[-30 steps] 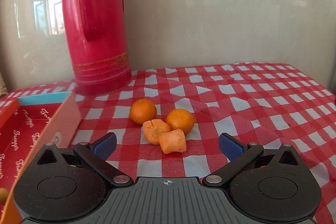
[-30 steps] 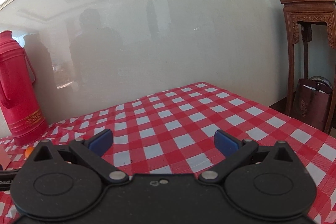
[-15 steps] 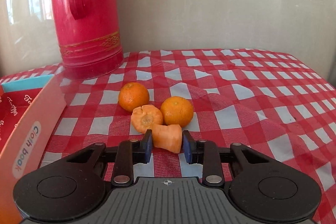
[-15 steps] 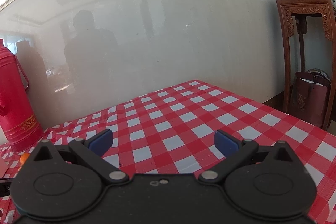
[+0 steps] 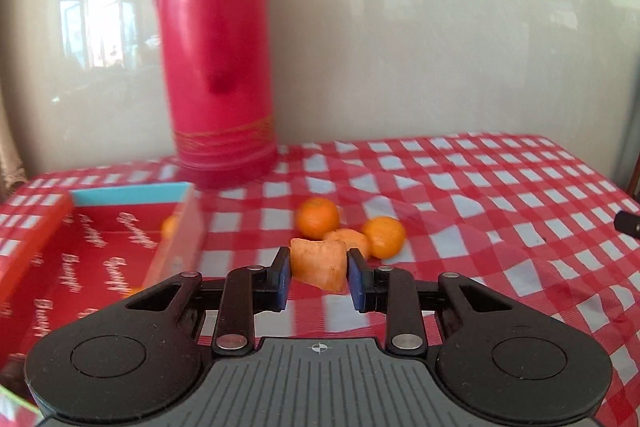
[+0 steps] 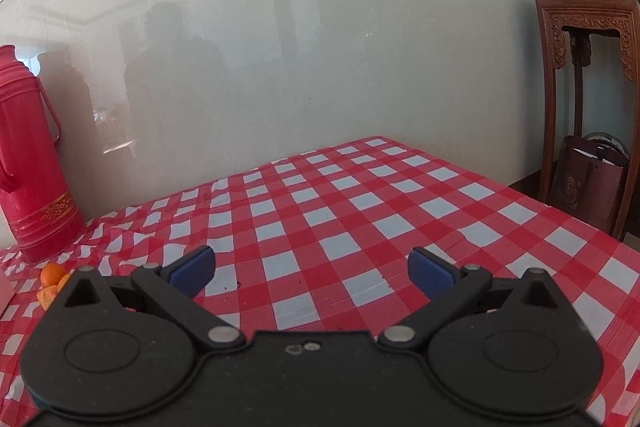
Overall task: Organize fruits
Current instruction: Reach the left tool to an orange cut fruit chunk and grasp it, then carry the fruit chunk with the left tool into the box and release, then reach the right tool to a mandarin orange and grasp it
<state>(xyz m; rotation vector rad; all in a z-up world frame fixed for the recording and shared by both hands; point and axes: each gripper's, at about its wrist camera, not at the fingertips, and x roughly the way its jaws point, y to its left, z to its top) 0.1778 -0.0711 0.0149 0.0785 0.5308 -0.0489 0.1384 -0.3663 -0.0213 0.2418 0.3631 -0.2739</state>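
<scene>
My left gripper [image 5: 319, 277] is shut on an orange carrot chunk [image 5: 319, 264] and holds it above the checked cloth. Behind it on the cloth lie two tangerines [image 5: 319, 217] [image 5: 383, 236] and another carrot piece [image 5: 349, 240]. The red box [image 5: 92, 251] with a blue far rim lies open to the left; a small orange fruit [image 5: 170, 225] shows inside by its right wall. My right gripper [image 6: 312, 273] is open and empty over the cloth further right; the fruit pile [image 6: 52, 281] shows at its far left.
A tall red thermos [image 5: 218, 67] stands against the wall behind the box and also shows in the right wrist view [image 6: 34, 163]. The red checked tablecloth [image 6: 360, 203] covers the table. A wooden stand [image 6: 584, 75] with a potted plant and a bag stand beyond the table's right edge.
My left gripper closed on the carrot chunk, then lifted it off the cloth and swung left, bringing the red box into view. The right gripper stayed open and barely moved.
</scene>
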